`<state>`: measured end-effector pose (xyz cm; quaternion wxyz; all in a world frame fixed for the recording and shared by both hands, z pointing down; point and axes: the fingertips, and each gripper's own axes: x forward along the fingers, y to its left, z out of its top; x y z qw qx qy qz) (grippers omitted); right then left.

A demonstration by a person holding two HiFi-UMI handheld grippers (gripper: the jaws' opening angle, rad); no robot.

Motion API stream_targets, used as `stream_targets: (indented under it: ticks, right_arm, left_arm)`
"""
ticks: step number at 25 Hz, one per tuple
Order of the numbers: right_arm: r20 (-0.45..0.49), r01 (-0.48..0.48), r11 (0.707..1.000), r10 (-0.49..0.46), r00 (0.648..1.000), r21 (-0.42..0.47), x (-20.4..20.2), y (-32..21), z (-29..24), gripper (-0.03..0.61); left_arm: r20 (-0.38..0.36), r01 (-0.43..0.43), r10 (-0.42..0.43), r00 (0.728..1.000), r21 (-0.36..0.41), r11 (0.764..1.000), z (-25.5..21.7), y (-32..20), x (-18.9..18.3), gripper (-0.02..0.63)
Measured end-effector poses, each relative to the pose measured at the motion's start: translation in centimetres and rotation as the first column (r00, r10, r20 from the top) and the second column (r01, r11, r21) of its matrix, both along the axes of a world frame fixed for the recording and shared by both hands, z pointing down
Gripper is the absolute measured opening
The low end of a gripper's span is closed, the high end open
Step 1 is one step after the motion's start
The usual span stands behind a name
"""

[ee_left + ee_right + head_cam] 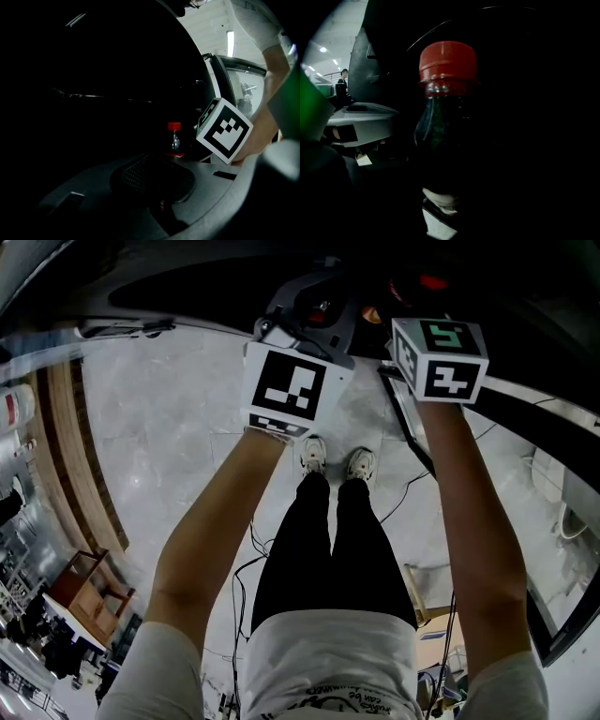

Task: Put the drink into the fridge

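Observation:
The drink is a dark cola bottle (447,122) with a red cap, upright and filling the right gripper view. It stands between the jaws of my right gripper (424,292), and the red cap (433,281) shows just past the marker cube (439,357). In the left gripper view the same bottle (174,140) stands beside that cube (224,130) against the dark fridge interior. My left gripper (314,301) is held level to the left of the right one. Its grey jaws (150,178) lie in shadow, and the gap between them does not show.
The fridge's glass door (553,521) stands open on the right, its frame also seen in the left gripper view (220,79). Cables lie on the pale tiled floor (150,427). Wooden furniture (84,587) stands at the far left. A person (343,75) stands far off.

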<state>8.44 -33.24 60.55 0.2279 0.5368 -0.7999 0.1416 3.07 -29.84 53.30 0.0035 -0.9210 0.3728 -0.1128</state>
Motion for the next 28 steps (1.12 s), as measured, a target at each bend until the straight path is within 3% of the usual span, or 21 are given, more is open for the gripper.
stream_targets:
  ticks: [20, 28]
  right_arm:
    - [0.035, 0.021, 0.999, -0.023, 0.999, 0.046, 0.3, -1.7, 0.3, 0.310]
    - [0.077, 0.010, 0.999, -0.012, 0.997, 0.030, 0.3, -0.7, 0.4, 0.373]
  left_arm:
    - [0.009, 0.004, -0.004, 1.000, -0.013, 1.000, 0.7, -0.6, 0.8, 0.021]
    - [0.005, -0.001, 0.001, 1.000, -0.007, 1.000, -0.1, -0.5, 0.9, 0.021]
